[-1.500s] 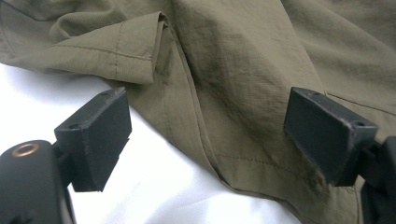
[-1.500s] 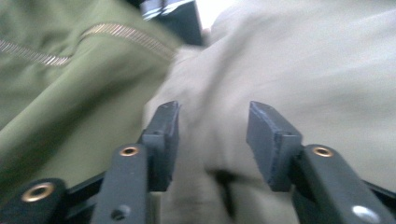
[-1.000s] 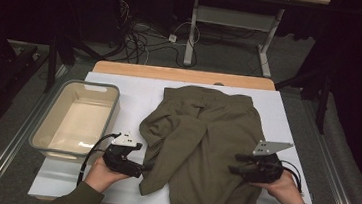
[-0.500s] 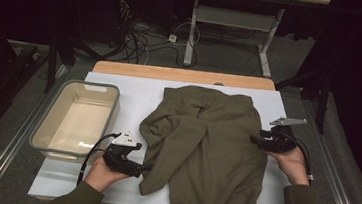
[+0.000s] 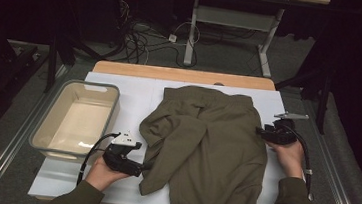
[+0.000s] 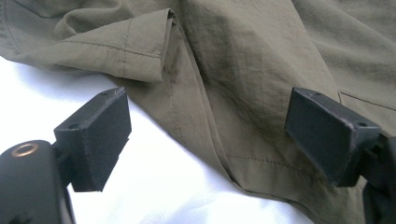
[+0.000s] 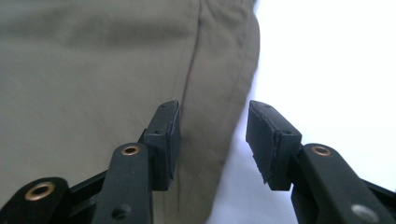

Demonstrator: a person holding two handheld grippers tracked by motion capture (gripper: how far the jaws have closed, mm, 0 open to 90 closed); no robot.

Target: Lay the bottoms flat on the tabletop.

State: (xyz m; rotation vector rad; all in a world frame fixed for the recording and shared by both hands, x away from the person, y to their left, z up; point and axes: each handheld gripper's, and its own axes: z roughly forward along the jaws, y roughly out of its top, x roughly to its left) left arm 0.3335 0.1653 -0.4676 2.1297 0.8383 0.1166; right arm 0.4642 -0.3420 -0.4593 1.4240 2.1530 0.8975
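Olive garment point(image 5: 214, 150) lies spread on the white table cover point(image 5: 134, 97), upper edge toward the far side, lower part running off the near edge; one section is folded inward across the left half, leaving a loose corner near the left hand. Left gripper point(image 5: 140, 167) sits at the garment's near-left edge, held low over the table. In the left gripper view its jaws stand wide apart, the gripper point(image 6: 205, 135) straddling a hemmed fabric edge without closing on it; nothing held. Right gripper point(image 5: 261, 132) is at the garment's right edge, about mid-length, grey plate on top, cable trailing back along the forearm. In the right gripper view the gripper point(image 7: 212, 140) has its jaws partly open, one jaw over the cloth beside a stitched seam, the other over bare white cover; the garment's edge runs between them, not pinched. Beige plastic bin point(image 5: 46, 124) stands on the table left of the garment, well apart from it.
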